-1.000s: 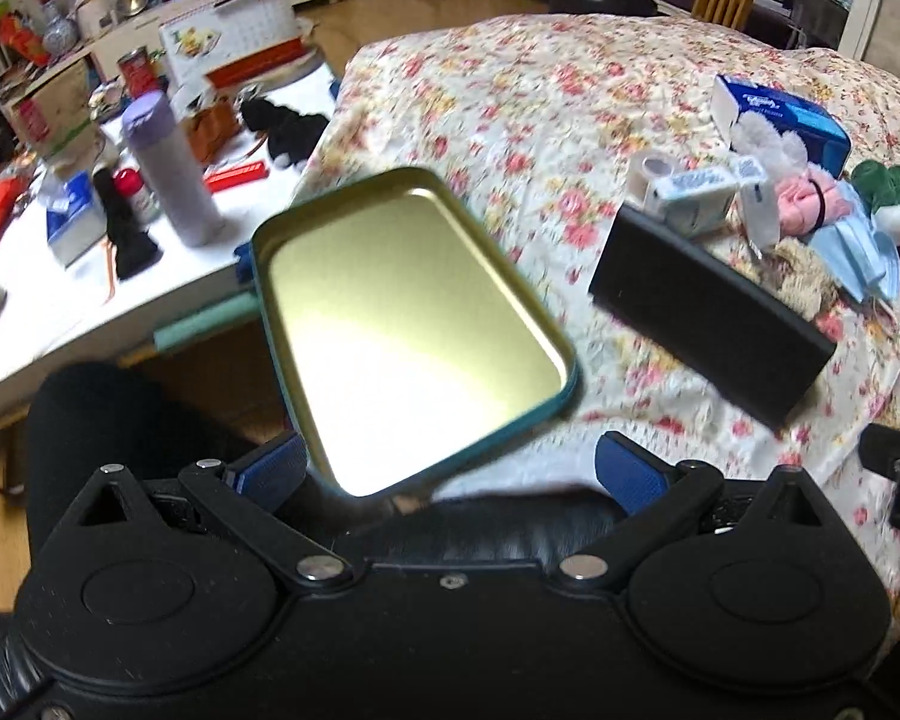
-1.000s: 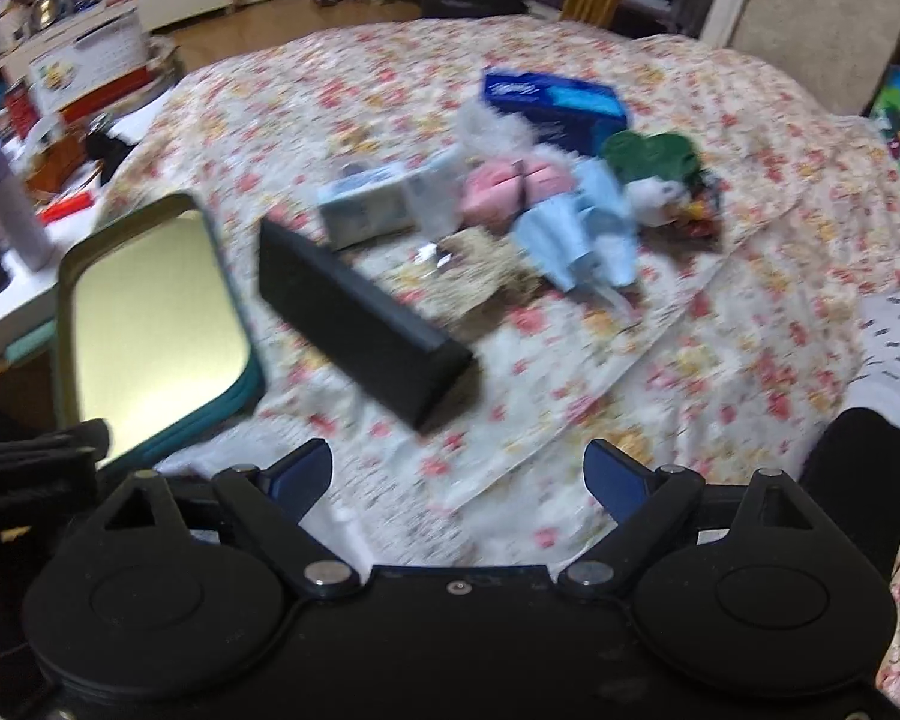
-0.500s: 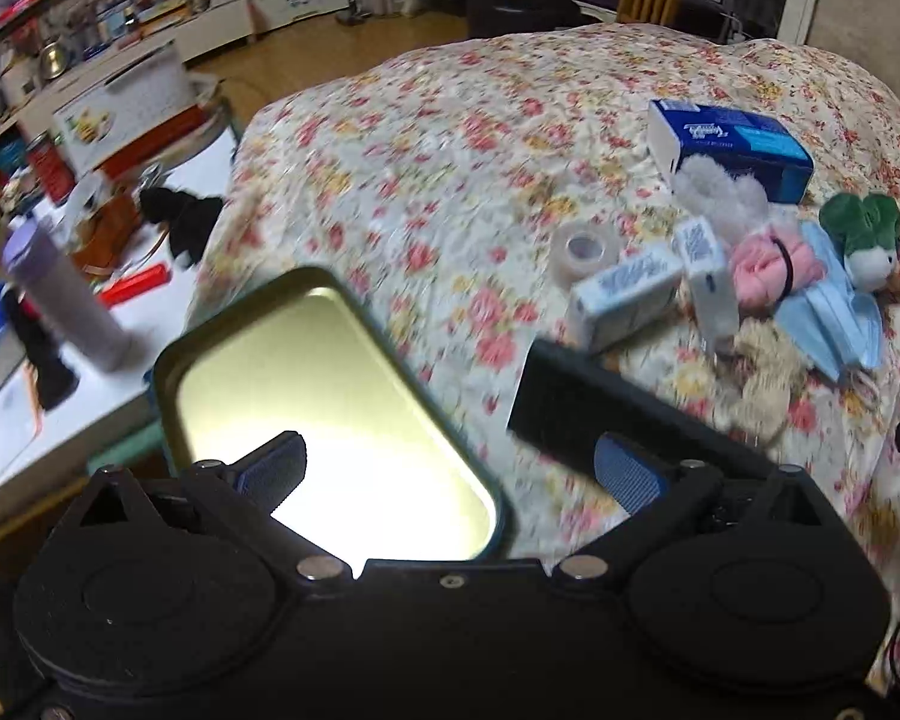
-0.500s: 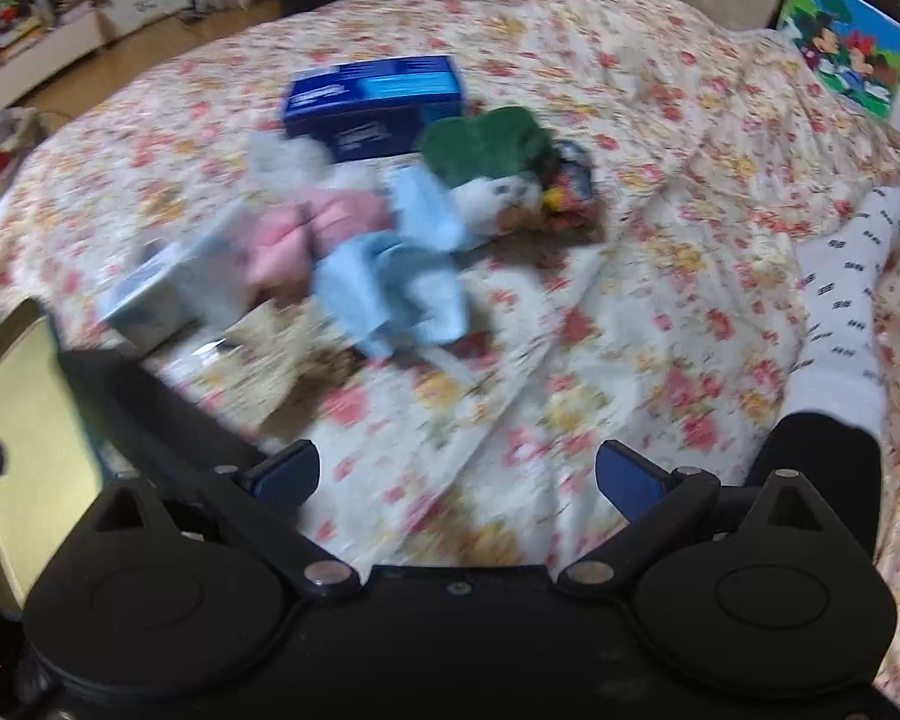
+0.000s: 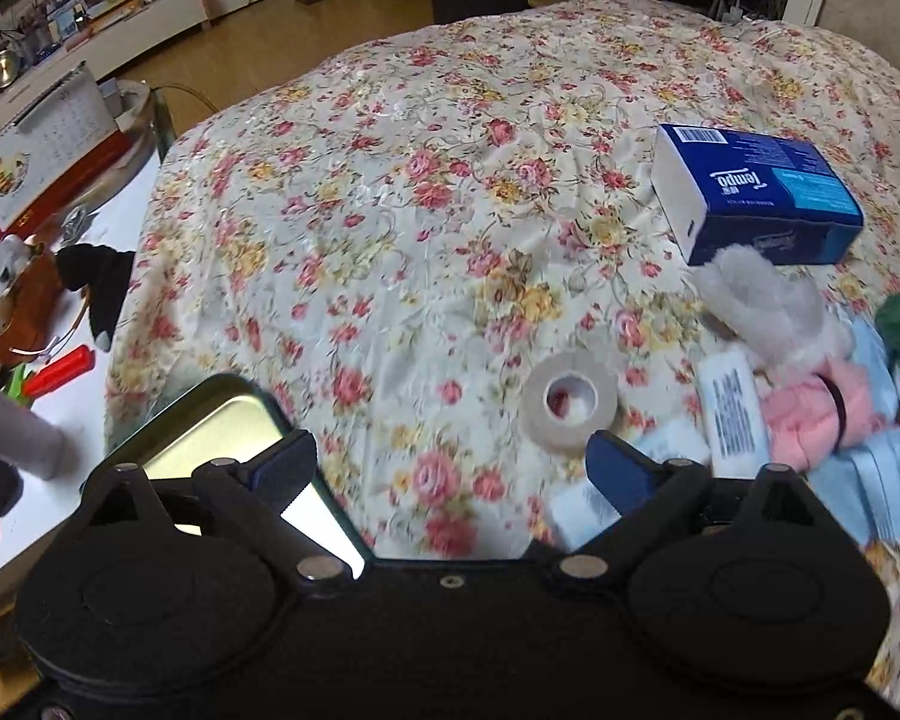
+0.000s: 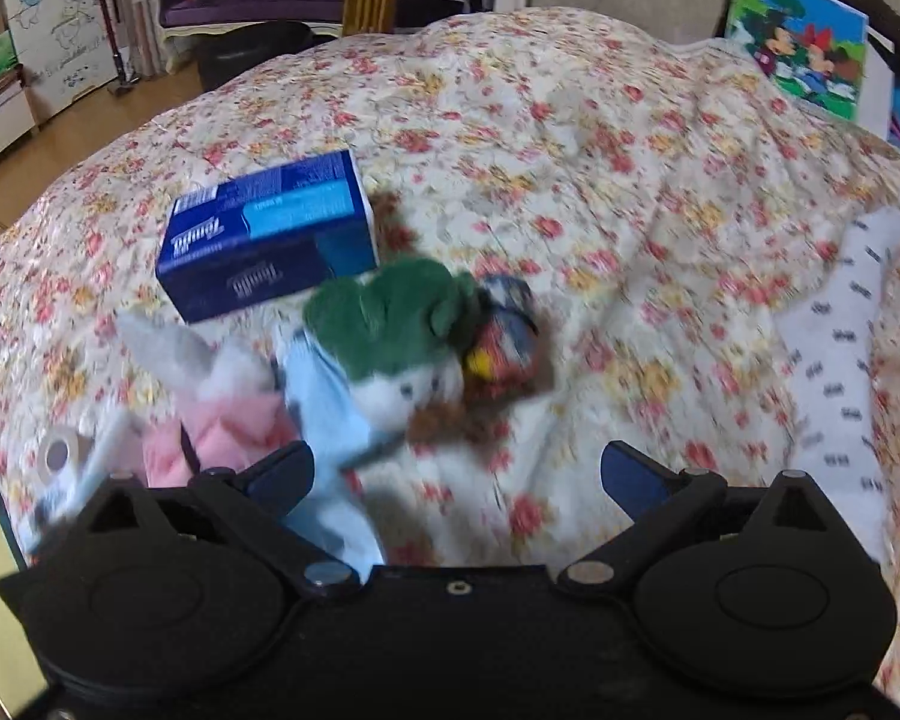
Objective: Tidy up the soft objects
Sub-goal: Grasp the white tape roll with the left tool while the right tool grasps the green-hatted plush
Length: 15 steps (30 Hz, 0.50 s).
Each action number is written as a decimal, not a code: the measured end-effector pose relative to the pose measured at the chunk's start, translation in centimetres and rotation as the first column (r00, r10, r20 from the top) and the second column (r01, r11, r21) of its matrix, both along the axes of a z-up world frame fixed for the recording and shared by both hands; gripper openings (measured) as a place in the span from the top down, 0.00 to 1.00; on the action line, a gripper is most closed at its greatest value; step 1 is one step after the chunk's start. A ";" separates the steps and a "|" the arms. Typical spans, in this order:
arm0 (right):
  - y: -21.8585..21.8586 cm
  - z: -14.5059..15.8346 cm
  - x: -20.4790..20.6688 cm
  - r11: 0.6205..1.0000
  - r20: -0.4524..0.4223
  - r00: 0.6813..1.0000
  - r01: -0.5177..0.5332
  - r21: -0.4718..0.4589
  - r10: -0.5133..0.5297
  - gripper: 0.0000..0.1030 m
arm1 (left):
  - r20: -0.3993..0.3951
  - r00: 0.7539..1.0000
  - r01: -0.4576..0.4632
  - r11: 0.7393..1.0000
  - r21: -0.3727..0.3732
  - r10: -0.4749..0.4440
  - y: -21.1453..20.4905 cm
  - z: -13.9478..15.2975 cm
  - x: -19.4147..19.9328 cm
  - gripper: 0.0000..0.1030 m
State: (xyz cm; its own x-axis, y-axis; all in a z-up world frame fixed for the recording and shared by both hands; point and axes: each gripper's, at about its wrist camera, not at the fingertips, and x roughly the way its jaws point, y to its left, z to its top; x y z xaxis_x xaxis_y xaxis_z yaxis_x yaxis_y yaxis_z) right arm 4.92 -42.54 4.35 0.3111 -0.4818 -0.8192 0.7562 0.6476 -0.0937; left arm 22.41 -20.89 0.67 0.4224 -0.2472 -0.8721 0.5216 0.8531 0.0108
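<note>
Both grippers hover over the floral bedspread point(image 5: 426, 192), and both sets of jaws stand wide apart with nothing between them; the left gripper point(image 5: 450, 468) looks down at a roll of tape point(image 5: 570, 399) just ahead of its tips, with the gold tin tray point(image 5: 222, 426) poking out at its left; the right gripper point(image 6: 456, 474) faces the soft pile, where a green-and-white plush toy point(image 6: 396, 348) lies against a blue tissue box point(image 6: 264, 234), a pink-and-white fluffy toy point(image 6: 216, 402) sits to the left, and pale blue face masks point(image 6: 324, 414) run under its left finger; a patterned white sock point(image 6: 840, 372) lies apart at right.
</note>
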 end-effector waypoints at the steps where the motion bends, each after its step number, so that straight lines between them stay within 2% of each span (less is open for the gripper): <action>1: -0.4 0.0 0.5 1.000 0.011 1.000 -0.009 0.000 0.009 0.01 | -0.007 1.000 0.005 1.000 0.007 -0.005 -0.5 -0.3 0.4 0.09; 6: -2.5 -1.1 3.2 1.000 -0.001 1.000 -0.012 0.006 0.012 0.14 | -0.070 0.997 0.037 0.999 0.033 -0.034 -2.8 -2.1 2.0 0.09; 9: -3.8 -2.4 4.4 1.000 -0.038 0.999 0.010 0.025 -0.009 0.16 | -0.105 0.993 0.051 0.998 0.048 -0.046 -3.6 -3.1 2.5 0.09; 11: -4.2 -3.3 4.9 0.999 -0.065 0.998 0.010 0.042 -0.008 0.24 | -0.124 0.991 0.056 0.997 0.053 -0.049 -4.0 -3.7 2.8 0.09; 13: -4.4 -4.3 5.1 0.997 -0.093 0.996 0.000 0.072 0.007 0.37 | -0.139 0.989 0.067 0.996 0.053 -0.059 -4.4 -4.2 3.1 0.08; 14: -4.5 -4.7 5.2 0.996 -0.099 0.995 0.002 0.094 0.007 0.41 | -0.144 0.987 0.071 0.996 0.051 -0.063 -4.6 -4.3 3.2 0.06; 15: -4.7 -5.0 5.1 0.992 -0.097 0.995 0.003 0.123 0.009 0.50 | -0.147 0.987 0.073 0.996 0.049 -0.066 -4.8 -4.3 3.3 0.07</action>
State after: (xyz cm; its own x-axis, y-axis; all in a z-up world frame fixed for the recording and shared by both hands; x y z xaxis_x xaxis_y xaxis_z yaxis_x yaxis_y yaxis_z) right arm 10.02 -47.23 -0.70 0.2286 -0.3751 -0.8983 0.7457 0.6607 -0.0861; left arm 25.73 -25.69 -3.64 0.2738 -0.2224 -0.9357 0.5790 0.8150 -0.0243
